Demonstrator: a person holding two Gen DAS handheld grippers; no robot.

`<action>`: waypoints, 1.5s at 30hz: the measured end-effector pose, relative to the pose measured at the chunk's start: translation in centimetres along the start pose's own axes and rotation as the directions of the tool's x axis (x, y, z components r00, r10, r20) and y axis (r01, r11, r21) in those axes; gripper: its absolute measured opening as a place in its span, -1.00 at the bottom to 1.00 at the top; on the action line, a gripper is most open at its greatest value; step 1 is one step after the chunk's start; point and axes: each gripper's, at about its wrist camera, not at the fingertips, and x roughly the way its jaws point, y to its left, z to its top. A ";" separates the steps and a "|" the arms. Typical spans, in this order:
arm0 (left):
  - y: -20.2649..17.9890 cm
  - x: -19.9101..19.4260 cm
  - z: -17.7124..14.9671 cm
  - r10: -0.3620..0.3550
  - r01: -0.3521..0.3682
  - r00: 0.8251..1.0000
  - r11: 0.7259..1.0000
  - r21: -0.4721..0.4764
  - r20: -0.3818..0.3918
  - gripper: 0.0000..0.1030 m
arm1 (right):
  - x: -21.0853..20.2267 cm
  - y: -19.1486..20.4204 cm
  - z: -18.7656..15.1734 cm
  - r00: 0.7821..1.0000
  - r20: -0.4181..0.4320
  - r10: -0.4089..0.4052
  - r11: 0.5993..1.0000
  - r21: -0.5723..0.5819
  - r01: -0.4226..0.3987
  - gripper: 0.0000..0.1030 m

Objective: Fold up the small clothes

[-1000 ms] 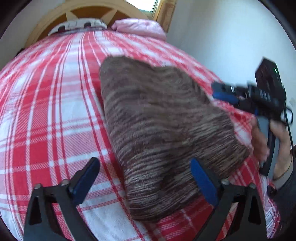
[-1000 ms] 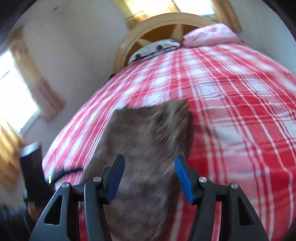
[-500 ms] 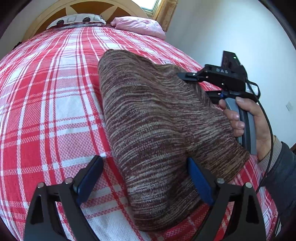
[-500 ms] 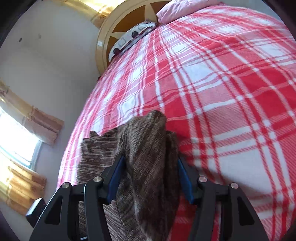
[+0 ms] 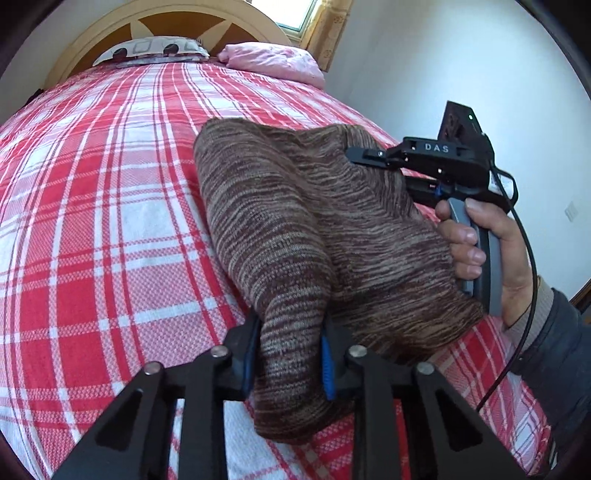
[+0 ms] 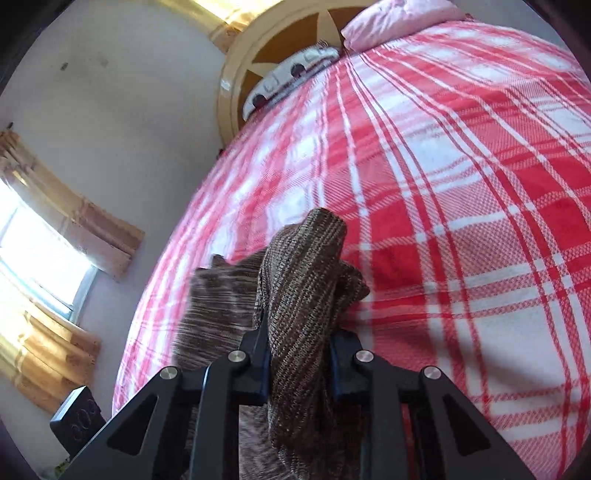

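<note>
A brown striped knit garment (image 5: 295, 206) lies bunched on the bed. In the left wrist view my left gripper (image 5: 290, 354) pinches its near end, the jaws closing with a fold of knit squeezed between the blue pads (image 5: 327, 365). In the right wrist view my right gripper (image 6: 297, 354) is closing on another raised fold of the same garment (image 6: 306, 266), cloth filling the gap between its pads. From the left wrist view, a person's hand (image 5: 480, 251) holds the right gripper's handle at the garment's right edge.
The red-and-white plaid bedcover (image 5: 92, 221) spreads to the left and beyond the garment. A pink pillow (image 5: 273, 62) and a patterned pillow (image 5: 147, 50) lie against the wooden headboard (image 5: 166, 22). A white wall (image 5: 443, 55) runs close along the bed's right side.
Both pairs of jaws have closed on the garment: the left from wide open astride its near end, the right after moving in and down onto its edge. The cloth now rises into pinched folds.
</note>
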 end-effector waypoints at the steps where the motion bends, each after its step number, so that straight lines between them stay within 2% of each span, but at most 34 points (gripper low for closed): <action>1: 0.2 -0.5 -0.1 -0.002 0.002 1.000 1.000 -0.006 0.006 -0.51 | -0.2 0.4 -0.1 1.000 0.007 0.005 1.000 -0.002 -0.005 -0.55; 6: 0.8 -3.5 -0.6 0.001 -0.001 1.000 1.000 -0.003 0.023 -0.56 | -0.6 2.8 -0.5 0.999 0.027 0.031 0.999 -0.012 -0.031 -0.56; 12: 2.6 -7.5 -1.9 0.054 -0.052 0.997 0.998 -0.025 0.060 -0.57 | -0.3 7.3 -1.8 0.996 0.005 0.084 0.995 -0.052 -0.084 -0.57; 16: 3.9 -10.7 -3.9 0.101 -0.097 0.991 0.994 -0.049 0.085 -0.57 | 1.0 11.6 -3.3 0.989 -0.030 0.146 0.986 -0.081 -0.148 -0.57; 24: 6.6 -18.0 -8.4 0.203 -0.185 0.967 0.974 -0.130 0.151 -0.57 | 4.6 19.0 -6.8 0.960 -0.105 0.259 0.956 -0.112 -0.270 -0.57; 28: 7.8 -20.2 -10.3 0.255 -0.228 0.953 0.959 -0.171 0.161 -0.57 | 6.7 22.3 -8.2 0.944 -0.142 0.296 0.942 -0.116 -0.313 -0.57; 39: 10.1 -23.7 -14.0 0.316 -0.268 0.934 0.927 -0.262 0.164 -0.57 | 12.5 28.9 -12.2 0.916 -0.245 0.317 0.924 -0.136 -0.356 -0.57; 45: 11.0 -24.4 -15.2 0.312 -0.258 0.936 0.922 -0.289 0.160 -0.57 | 14.5 30.3 -12.7 0.915 -0.271 0.300 0.927 -0.144 -0.347 -0.57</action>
